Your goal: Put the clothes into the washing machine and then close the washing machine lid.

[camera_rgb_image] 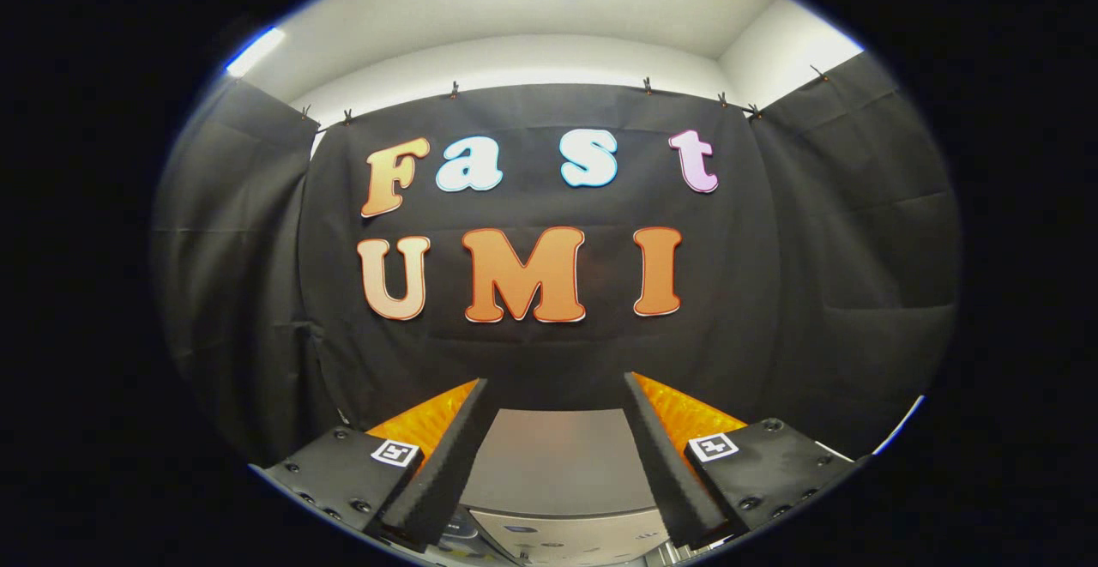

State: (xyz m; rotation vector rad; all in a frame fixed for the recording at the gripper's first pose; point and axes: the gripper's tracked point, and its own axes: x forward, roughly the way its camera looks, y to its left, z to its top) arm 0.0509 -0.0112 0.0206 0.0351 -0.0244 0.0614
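Nearest the camera, the gripper [558,383] points level at the booth wall, its two fingers [446,464] spread wide apart with nothing held between them. Each finger has a dark ribbed pad facing inward and an orange ribbed side facing out, and each black finger base carries a small square black-and-white marker [395,453]. Between and below the fingers lies the washer [558,464], seen from above: a flat grey top panel that looks like the lid lying down, though whether it is fully shut cannot be told. At the washer's near edge a paler strip [562,541] with small dark marks runs across; the marks are too small to make out. Neither finger touches the washer; the gripper hangs above it. Just beyond the fingertips and the washer's far edge hangs the black cloth [772,292], pinned along its top by small clips [454,87] and wrapping round both sides in loose folds. Above the cloth rise a white wall [532,57] and ceiling, with a bright light strip [255,51] off to the left.
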